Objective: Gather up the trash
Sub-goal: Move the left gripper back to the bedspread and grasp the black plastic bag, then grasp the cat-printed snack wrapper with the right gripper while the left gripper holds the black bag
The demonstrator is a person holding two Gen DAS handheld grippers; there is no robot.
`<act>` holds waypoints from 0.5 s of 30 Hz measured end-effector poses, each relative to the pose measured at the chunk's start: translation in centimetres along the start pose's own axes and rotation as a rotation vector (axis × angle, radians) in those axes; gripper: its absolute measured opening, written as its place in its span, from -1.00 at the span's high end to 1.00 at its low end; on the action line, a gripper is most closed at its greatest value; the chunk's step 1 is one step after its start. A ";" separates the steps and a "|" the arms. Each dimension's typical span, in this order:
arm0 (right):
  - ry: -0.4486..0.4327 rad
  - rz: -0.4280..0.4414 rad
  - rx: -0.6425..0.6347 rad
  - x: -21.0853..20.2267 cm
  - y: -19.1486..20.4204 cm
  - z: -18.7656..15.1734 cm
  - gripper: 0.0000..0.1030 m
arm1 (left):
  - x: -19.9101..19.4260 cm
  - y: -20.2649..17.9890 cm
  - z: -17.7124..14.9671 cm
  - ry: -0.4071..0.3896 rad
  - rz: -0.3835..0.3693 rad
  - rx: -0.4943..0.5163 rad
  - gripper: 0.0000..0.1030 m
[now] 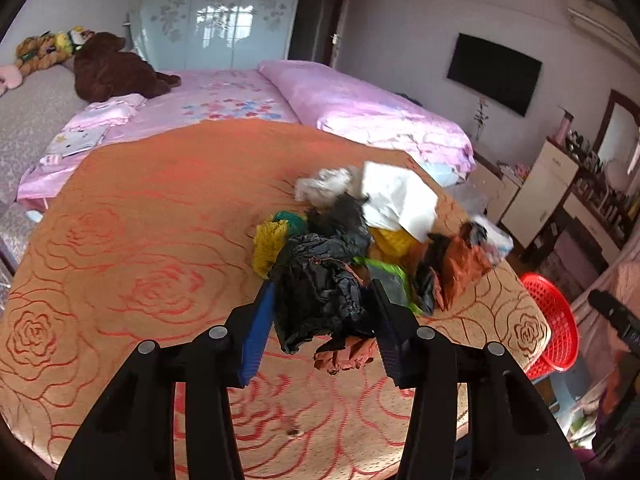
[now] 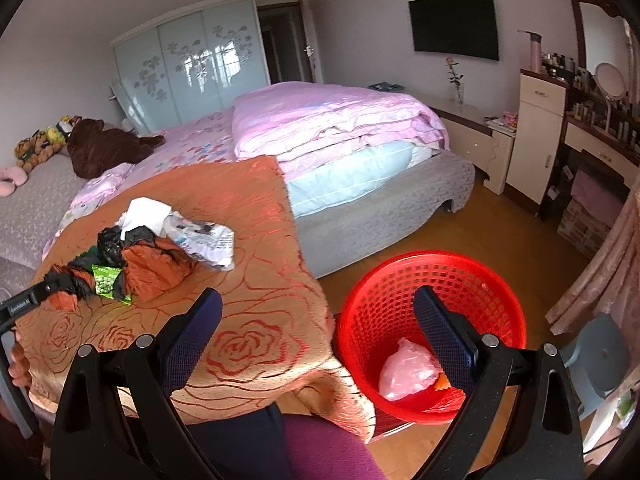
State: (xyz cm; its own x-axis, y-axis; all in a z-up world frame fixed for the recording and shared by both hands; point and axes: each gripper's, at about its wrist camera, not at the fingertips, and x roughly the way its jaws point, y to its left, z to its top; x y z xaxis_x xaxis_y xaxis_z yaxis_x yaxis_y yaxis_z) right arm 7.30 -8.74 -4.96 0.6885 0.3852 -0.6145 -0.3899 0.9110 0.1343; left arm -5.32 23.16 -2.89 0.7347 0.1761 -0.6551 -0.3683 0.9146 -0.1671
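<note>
Your left fingers [image 1: 260, 332], blue ribbed pads on black frames, are closed onto a crumpled black plastic bag [image 1: 320, 296], with a rust-orange scrap [image 1: 346, 356] hanging below it between the pads. The left gripper [image 1: 326, 300] reaches forward over the bench and points into the near edge of the trash pile [image 1: 384, 232]. In the right wrist view, that same gripper enters at the far left with its tip in the dark wad.

The pile is soft and wrinkled: white paper [image 1: 396, 196], a yellow fibrous piece [image 1: 270, 244], black film, a green snack wrapper [image 2: 105, 283], an orange bag [image 2: 154, 268] and a printed white-grey wrapper [image 2: 204, 238]. It lies on an orange cloth with a red rose pattern [image 1: 132, 264], which covers the bench and droops over its edge.

Your right fingers [image 2: 192, 340] are spread wide and hold nothing. The right gripper [image 2: 318, 300] hangs beside the bench, angled down, with one finger over the cloth's edge and the other over the red mesh basket [image 2: 384, 304]. The basket stands on the wooden floor just beside the cloth's hanging corner, with a pink plastic bag [image 2: 406, 374] and an orange bit inside. Bare floor lies between basket and bed [image 2: 360, 184]. The cloth to the left of the pile is bare.
</note>
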 end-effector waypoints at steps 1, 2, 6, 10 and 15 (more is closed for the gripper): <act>0.003 0.005 -0.006 0.2 0.4 0.1 -0.81 | -0.2 0.4 0.1 -0.008 0.003 -0.009 0.12; 0.005 0.009 -0.010 0.4 0.6 0.2 -0.81 | -0.5 0.7 0.3 -0.014 0.005 -0.017 0.12; 0.013 0.035 -0.007 1.5 1.7 1.2 -0.81 | -1.3 1.4 0.7 -0.036 0.014 -0.035 0.12; 0.019 0.081 -0.018 3.2 3.4 2.7 -0.81 | -1.7 1.9 0.8 -0.051 0.025 -0.042 0.12; 0.035 0.137 -0.041 6.0 5.6 4.9 -0.81 | -1.6 2.4 0.8 -0.048 0.025 -0.051 0.12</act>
State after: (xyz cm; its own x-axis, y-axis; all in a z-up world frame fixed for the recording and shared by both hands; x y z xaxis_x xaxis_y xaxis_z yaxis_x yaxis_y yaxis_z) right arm 12.22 -0.57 -4.07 0.6053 0.4999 -0.6195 -0.5042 0.8430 0.1875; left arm -6.93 25.40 -1.61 0.7510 0.2176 -0.6235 -0.4150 0.8899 -0.1892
